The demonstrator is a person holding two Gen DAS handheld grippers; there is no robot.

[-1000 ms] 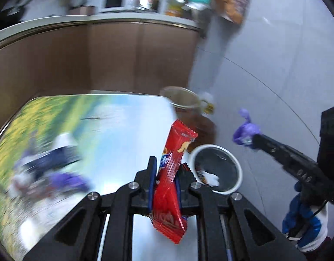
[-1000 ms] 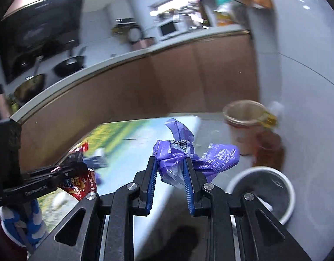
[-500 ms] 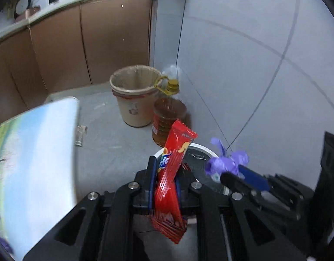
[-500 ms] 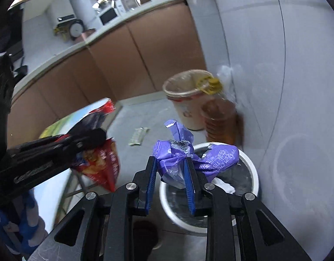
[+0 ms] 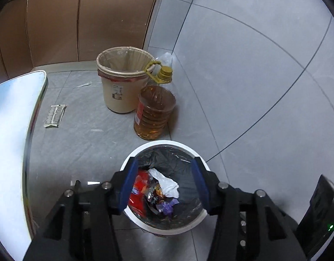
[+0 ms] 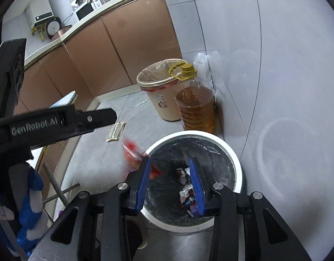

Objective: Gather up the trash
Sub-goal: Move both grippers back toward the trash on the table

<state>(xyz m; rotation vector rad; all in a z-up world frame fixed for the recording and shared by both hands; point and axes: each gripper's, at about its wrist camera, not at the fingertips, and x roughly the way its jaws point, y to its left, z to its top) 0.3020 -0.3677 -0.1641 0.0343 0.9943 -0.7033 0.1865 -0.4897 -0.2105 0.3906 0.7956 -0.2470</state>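
Observation:
A white trash bin (image 5: 167,230) with a black liner stands on the floor right under both grippers. My left gripper (image 5: 164,163) hangs over it, its jaws opening with nothing between them. The red snack wrapper (image 5: 137,187) lies inside at the bin's left, beside a white tissue (image 5: 167,182) and the purple wrapper (image 5: 167,206). In the right wrist view my right gripper (image 6: 169,159) is also above the bin (image 6: 210,137), jaws opening and empty. There the red wrapper (image 6: 132,152) is a blur at the bin's left rim. The left gripper (image 6: 111,116) reaches in from the left in a gloved hand.
A beige bin (image 5: 123,80) with a clear liner and a large bottle of oil (image 5: 155,113) stand just beyond the white bin, against the tiled wall. A flat wrapper (image 5: 54,116) lies on the floor. The table edge (image 5: 14,130) runs along the left. Brown cabinets stand behind.
Both grippers swung from over the table to above the white bin and sank. Both opened: the red wrapper and the purple wrapper left the jaws and dropped into the bin.

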